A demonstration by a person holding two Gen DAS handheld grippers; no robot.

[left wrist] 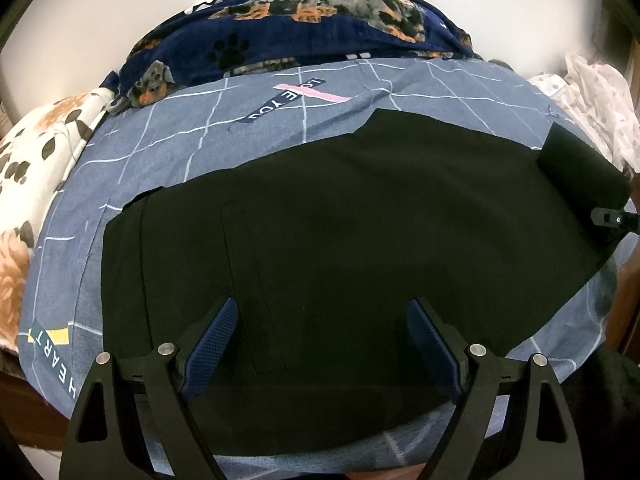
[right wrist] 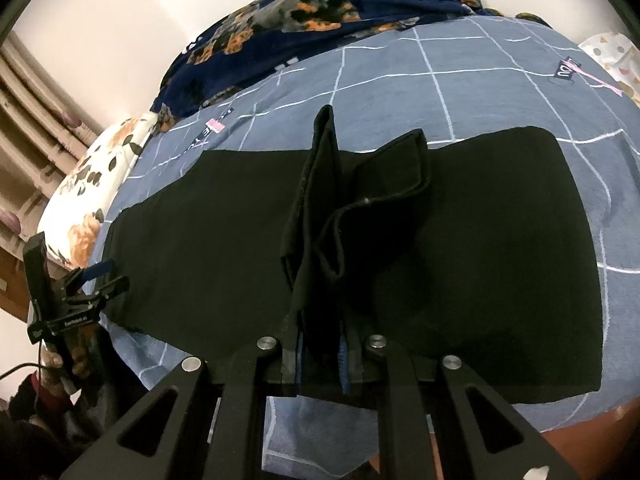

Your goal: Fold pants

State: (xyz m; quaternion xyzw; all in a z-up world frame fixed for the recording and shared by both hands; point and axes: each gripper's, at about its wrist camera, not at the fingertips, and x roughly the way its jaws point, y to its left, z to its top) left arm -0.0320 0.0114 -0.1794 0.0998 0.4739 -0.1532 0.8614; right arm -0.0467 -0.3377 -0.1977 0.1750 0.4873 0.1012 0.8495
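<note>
Black pants [left wrist: 340,220] lie flat across the blue checked bedsheet [left wrist: 180,140], one end lifted.

My right gripper [right wrist: 322,354] has its jaws pinched on that bunched hem; my left gripper [left wrist: 320,344] hovers with jaws wide apart, touching nothing. Soft, light, floppy cloth, I judge: best taken at hems or waistband, since it sags and slips.

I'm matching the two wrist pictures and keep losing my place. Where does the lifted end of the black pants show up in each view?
Left wrist view: the lifted end is at the far right edge, raised above the flat pants, next to a bit of the right gripper.
Right wrist view: the lifted end is in the centre, bunched and pinched in the right gripper.
Shared landmark: the dog blanket along the bed's far side.
</note>
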